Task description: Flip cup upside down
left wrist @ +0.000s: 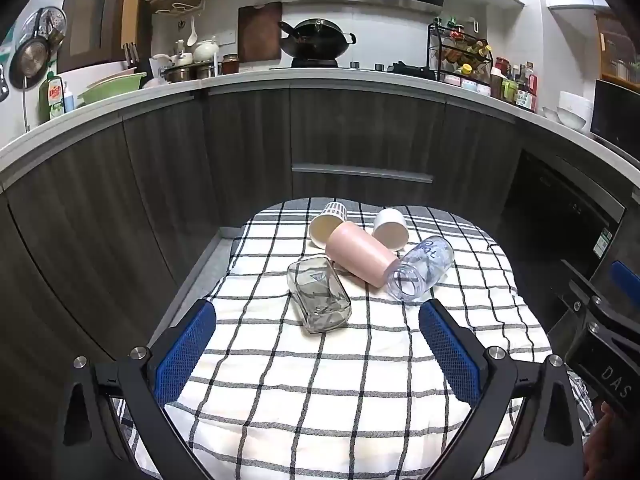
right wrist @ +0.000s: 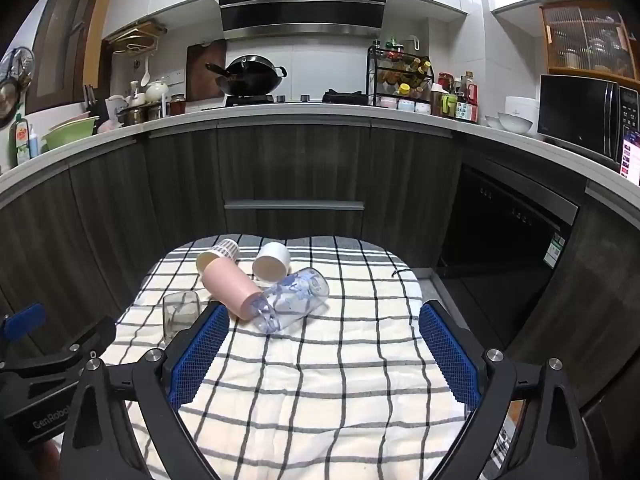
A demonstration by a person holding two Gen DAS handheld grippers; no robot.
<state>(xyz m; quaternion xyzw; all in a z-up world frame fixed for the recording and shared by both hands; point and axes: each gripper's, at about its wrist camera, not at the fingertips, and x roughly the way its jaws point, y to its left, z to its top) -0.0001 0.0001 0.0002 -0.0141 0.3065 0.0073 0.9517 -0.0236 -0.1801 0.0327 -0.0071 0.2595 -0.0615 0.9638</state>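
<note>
On the checked cloth (left wrist: pixel 360 380) covering the table, five cups lie tipped on their sides, the square glass cup (left wrist: pixel 319 295) nearest, none yet inverted, with left tool (left wrist: pixel 318 344) and right tool (right wrist: pixel 324 350) both spread, empty, well short.

Our left tool (left wrist: pixel 317 344) has 2 black angular fingers, each faced with a blue mesh-textured pad (left wrist: pixel 185 352) and fixed by round silver screws (left wrist: pixel 137 353). Our right tool (right wrist: pixel 323 350) is built the same; white letters "DAS" mark its black body, and "GenRobo" marks the left one's. A bit of skin (left wrist: pixel 600 436) shows.
</note>
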